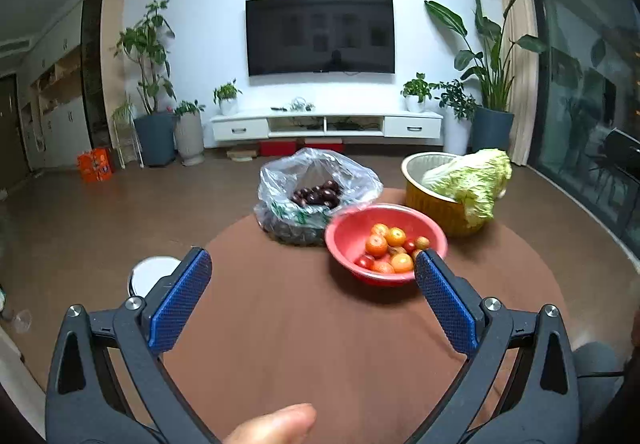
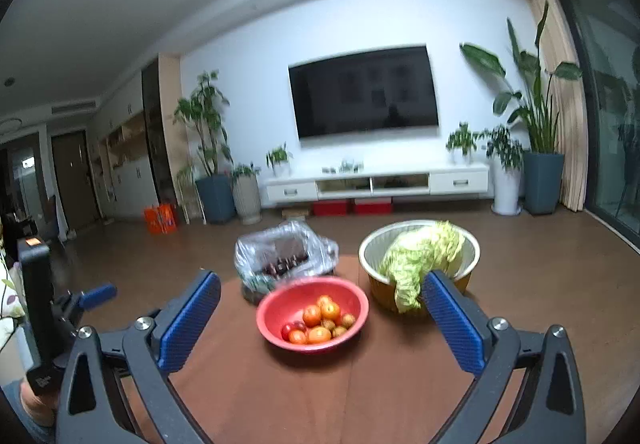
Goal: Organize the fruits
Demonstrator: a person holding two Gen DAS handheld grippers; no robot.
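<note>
A red bowl (image 1: 352,234) (image 2: 280,304) with several small orange and red fruits (image 1: 390,248) (image 2: 320,320) stands on the round brown table (image 1: 300,324) (image 2: 320,384). Behind it a clear plastic bag (image 1: 316,179) (image 2: 280,248) holds dark fruits (image 1: 318,193). A gold bowl (image 1: 436,203) (image 2: 376,292) at the right holds a cabbage (image 1: 472,179) (image 2: 420,256). My left gripper (image 1: 312,276) is open and empty, short of the red bowl. My right gripper (image 2: 320,302) is open and empty, its fingers framing the red bowl from above the near table.
The table edge drops to a brown floor all round. A white round stool (image 1: 150,276) stands left of the table. The left gripper's body (image 2: 40,304) shows at the right wrist view's left edge. A TV stand and potted plants line the far wall.
</note>
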